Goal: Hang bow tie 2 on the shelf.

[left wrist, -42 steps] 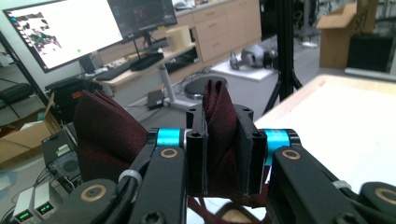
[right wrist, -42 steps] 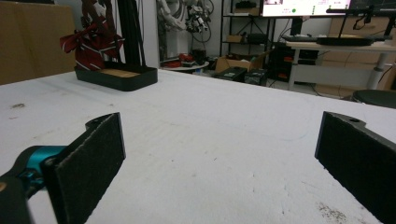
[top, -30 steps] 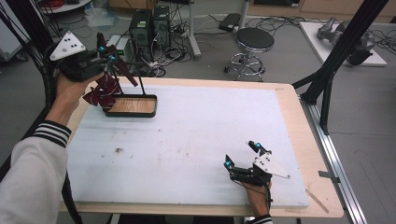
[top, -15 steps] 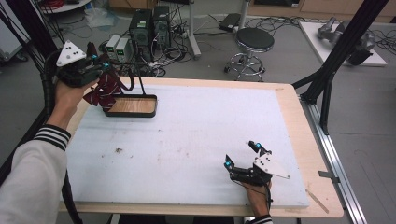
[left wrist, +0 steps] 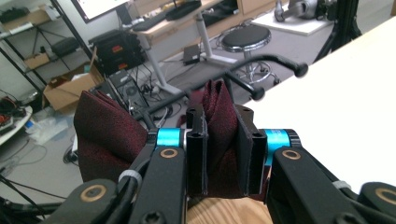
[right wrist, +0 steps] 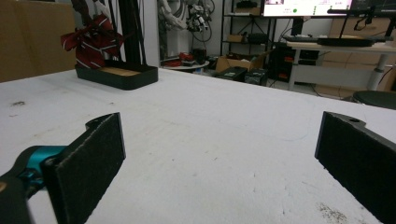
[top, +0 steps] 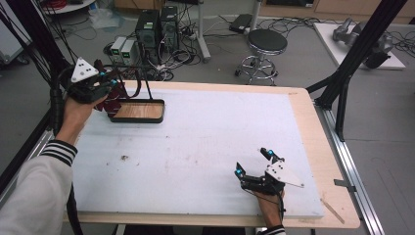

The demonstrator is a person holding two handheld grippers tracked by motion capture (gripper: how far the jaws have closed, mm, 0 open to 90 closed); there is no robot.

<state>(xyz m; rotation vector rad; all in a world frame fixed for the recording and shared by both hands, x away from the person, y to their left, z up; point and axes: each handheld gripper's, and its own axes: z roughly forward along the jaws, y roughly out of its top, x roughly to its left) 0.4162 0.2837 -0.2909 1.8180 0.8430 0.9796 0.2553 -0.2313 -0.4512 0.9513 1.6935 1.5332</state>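
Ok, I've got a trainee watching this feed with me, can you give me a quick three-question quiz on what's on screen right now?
1. True or false: the left hand-held gripper is shut on the dark red cloth.
2. Multiple choice: where is the right hand-held gripper?
A. over the tray
B. near the table's front edge, right of centre
C. off the table by the stool
3. Fill in: the black-rimmed tray with a wooden floor sits at the table's far ____ corner, as the high view shows it.

Key:
1. True; the cloth is pinched between its pads.
2. B; its jaws stand wide apart over the bare white table top.
3. Left.
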